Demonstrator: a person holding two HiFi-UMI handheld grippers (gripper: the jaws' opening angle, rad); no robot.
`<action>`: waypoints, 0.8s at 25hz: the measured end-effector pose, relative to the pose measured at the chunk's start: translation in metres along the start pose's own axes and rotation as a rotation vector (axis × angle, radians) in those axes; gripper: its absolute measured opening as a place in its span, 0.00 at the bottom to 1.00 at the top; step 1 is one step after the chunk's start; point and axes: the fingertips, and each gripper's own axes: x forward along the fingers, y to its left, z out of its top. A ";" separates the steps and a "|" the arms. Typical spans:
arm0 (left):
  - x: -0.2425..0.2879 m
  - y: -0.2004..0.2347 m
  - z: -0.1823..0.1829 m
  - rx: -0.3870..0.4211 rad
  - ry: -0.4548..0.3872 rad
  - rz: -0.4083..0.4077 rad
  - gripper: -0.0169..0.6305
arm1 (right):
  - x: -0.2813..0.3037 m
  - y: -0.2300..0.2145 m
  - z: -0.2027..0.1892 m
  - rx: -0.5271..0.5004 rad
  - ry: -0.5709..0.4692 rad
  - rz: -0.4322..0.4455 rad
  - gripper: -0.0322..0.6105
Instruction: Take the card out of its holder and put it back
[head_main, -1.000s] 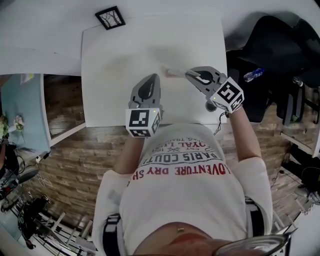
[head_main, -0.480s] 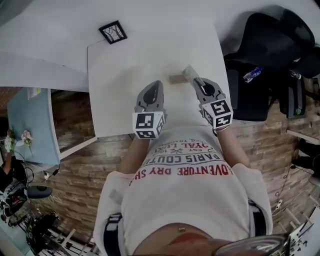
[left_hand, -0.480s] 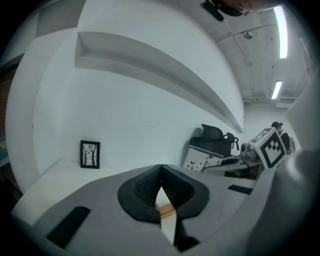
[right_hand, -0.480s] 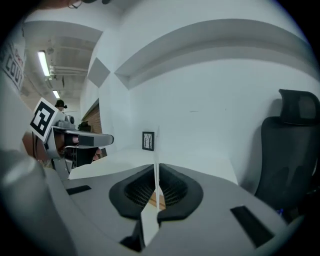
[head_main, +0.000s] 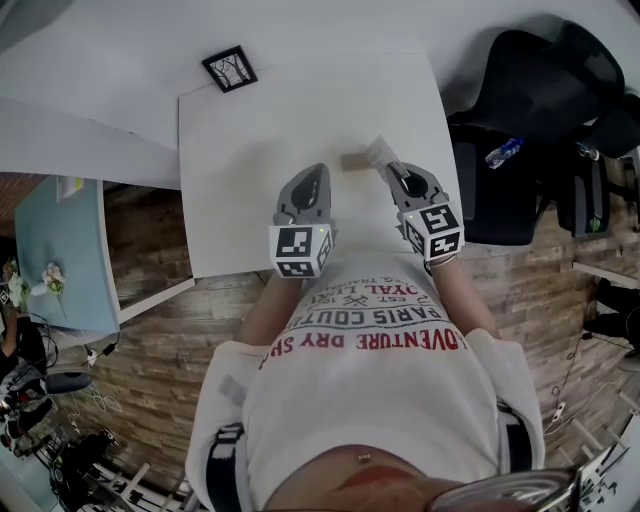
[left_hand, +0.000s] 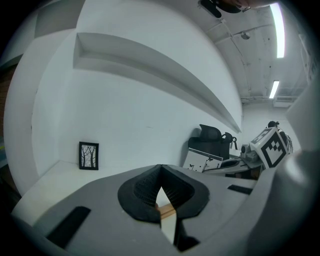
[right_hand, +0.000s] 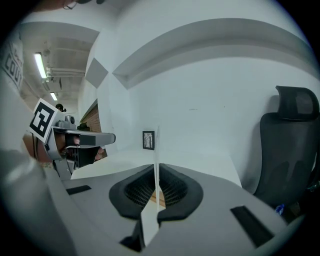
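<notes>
A smooth, matt white table (head_main: 260, 150) is pictured with a small holder (head_main: 352, 161) of pale, unvarnished wood. The card (right_hand: 156, 165) is seen as thin white paper stock. The right gripper (head_main: 388, 168) is moulded in matt grey plastic and lined with black ribbed pads (right_hand: 135, 192). The floor (head_main: 160, 330) is laid in brown wood-grain planks.

Bright even light, soft shadows, fisheye-warped dark corners

White table (head_main: 250, 130) with framed picture (head_main: 229, 68) and wooden holder (head_main: 353, 161).
</notes>
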 end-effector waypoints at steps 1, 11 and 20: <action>0.000 0.000 0.000 -0.006 0.000 -0.004 0.06 | 0.000 0.001 0.001 -0.004 -0.002 0.002 0.11; 0.002 -0.005 0.000 -0.070 0.006 -0.022 0.06 | -0.003 0.000 0.000 0.007 0.008 0.026 0.11; 0.010 -0.005 -0.004 -0.064 0.028 0.001 0.06 | -0.002 -0.008 0.000 -0.001 0.011 0.058 0.11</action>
